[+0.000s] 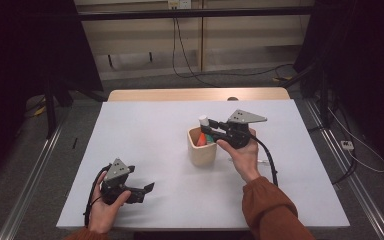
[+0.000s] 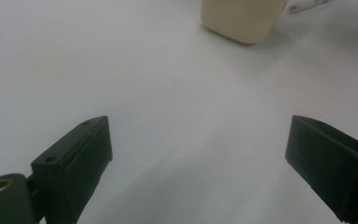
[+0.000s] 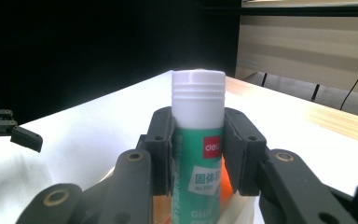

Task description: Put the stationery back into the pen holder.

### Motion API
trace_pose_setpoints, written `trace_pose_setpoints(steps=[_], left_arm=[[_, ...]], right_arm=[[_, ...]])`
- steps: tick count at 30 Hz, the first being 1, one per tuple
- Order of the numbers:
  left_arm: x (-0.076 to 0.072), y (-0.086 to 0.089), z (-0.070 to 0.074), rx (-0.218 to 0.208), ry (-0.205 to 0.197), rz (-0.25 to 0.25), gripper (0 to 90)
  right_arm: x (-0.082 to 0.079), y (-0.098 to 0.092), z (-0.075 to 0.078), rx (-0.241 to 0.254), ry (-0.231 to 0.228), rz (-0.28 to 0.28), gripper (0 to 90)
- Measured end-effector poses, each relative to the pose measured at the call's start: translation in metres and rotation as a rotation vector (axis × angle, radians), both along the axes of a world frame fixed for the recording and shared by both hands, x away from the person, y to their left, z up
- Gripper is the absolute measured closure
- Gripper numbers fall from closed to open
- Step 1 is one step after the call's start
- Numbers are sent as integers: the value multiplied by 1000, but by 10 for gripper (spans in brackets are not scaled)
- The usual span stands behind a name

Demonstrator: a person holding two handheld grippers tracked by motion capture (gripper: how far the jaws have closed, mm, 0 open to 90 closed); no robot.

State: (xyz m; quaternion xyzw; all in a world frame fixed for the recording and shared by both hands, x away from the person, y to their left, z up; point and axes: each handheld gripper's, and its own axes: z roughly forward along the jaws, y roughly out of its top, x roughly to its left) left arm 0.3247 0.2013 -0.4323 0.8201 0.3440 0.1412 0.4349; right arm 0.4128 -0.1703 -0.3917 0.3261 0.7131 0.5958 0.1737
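Now the right claw (image 1: pixel 211 131) is clamped on a glue stick (image 3: pixel 198 144), one black pad on each side of the green barrel just under the white ribbed cap, right of centre in the high view. The stick stands upright over the cup (image 1: pixel 202 147), its lower end down at the rim with something orange (image 3: pixel 227 186) showing behind it in the right gripper view; whether the stick touches the cup's bottom cannot be told. Judging from that, the step is either setting it into the cup or drawing it out, and either way the sound play is to keep the barrel vertical and travel straight along its axis, so it clears the rim and doesn't tip the light cup.

Down at the lower left of the high view, the left claw (image 1: pixel 147 190) sits low over the white surface (image 1: pixel 145 140) with its jaws wide and nothing between them. It could steady the cup if it wobbles.

Materials: the stick is a smooth plastic cylinder with a glossy printed label, likely slippery, so a firm grip below the cap's ridges helps. The cup is cream, matte, with rounded corners. The surface is plain and smooth.
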Motion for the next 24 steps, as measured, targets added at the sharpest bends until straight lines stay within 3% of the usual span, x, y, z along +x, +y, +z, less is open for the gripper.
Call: trace_pose_setpoints(steps=[11,24], left_arm=[[0,0,0,-3,2,-2,70],[0,-1,-1,0,5,-2,70]], right_arm=[[-5,-5,-4,-61,4,-31,598],[-6,-14,4,-49,8,-56,385]])
